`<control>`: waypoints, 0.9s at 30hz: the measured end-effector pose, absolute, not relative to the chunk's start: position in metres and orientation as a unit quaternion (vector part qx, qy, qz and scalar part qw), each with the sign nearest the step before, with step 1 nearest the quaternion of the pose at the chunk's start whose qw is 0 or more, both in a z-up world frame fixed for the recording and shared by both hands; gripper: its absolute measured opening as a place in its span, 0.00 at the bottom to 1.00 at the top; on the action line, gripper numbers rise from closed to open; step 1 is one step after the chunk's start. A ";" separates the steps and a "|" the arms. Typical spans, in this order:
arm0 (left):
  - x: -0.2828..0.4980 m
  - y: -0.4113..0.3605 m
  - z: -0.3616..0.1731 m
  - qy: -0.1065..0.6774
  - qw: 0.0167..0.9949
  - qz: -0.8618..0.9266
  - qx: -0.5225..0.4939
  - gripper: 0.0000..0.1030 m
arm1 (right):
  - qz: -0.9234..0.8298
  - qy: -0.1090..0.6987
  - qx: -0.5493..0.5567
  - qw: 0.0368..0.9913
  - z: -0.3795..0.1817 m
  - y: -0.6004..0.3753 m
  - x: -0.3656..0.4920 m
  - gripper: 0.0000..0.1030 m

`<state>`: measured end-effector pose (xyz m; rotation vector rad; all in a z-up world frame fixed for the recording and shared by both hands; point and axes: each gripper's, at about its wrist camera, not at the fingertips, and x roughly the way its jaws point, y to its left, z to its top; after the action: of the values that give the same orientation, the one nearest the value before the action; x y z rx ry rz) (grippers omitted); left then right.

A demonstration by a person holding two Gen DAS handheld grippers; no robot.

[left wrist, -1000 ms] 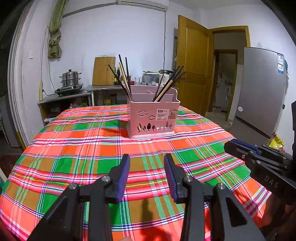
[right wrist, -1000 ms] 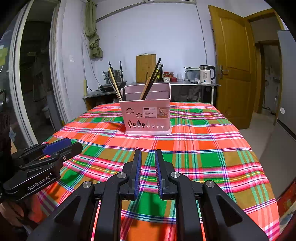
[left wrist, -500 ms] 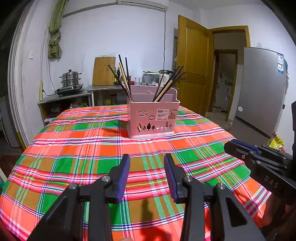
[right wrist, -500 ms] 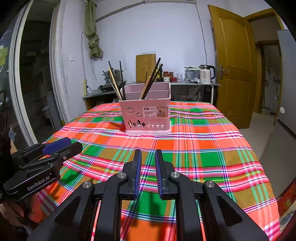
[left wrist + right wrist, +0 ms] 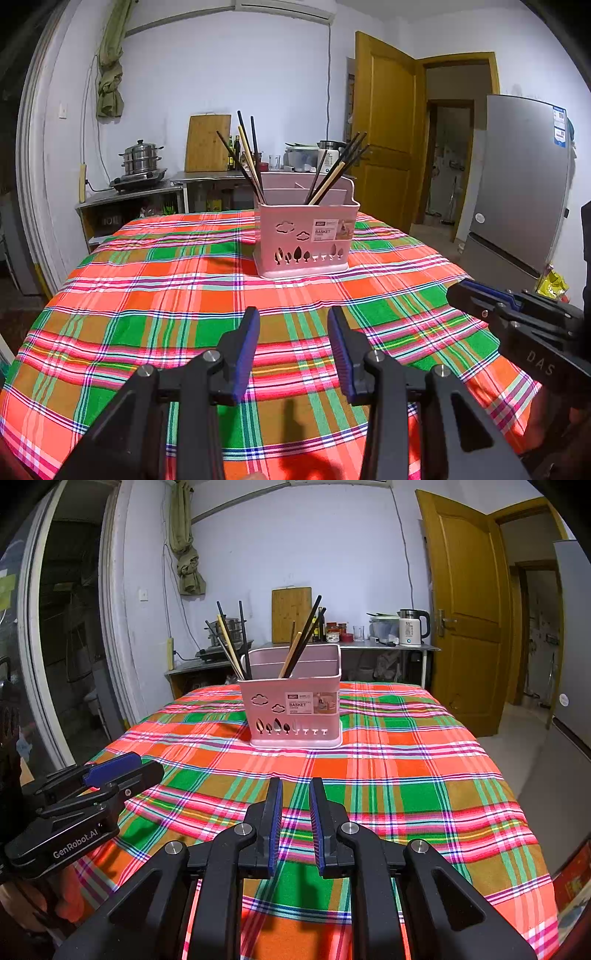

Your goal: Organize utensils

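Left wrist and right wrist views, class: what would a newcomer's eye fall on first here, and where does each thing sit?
The bright red, green and orange plaid tablecloth fills the table. On its far middle stands a pink utensil basket with dark and pale chopsticks fanning out of it. In the foreground, the left gripper is open and empty over the near edge, with the right gripper beside it, narrowly parted and empty.

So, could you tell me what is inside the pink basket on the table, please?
The pink basket holds two bunches of chopsticks, one left, one near the middle. Its opaque walls hide their lower ends and anything lying at the bottom.
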<state>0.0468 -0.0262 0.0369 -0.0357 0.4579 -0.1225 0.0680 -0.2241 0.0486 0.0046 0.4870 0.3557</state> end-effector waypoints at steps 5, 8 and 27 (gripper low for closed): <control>0.047 -0.026 0.037 0.227 0.972 -0.061 -0.019 0.39 | 0.175 0.240 0.002 0.955 0.049 -0.224 0.068 0.14; 0.047 -0.026 0.037 0.227 0.972 -0.061 -0.019 0.39 | 0.175 0.240 0.002 0.955 0.049 -0.224 0.068 0.14; 0.047 -0.023 0.037 0.222 0.974 -0.051 -0.020 0.39 | 0.175 0.240 0.001 0.955 0.049 -0.224 0.068 0.14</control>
<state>0.0469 -0.0234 0.0374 -0.0404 0.4474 -0.1020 0.0685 -0.2235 0.0488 0.0015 0.4879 0.3548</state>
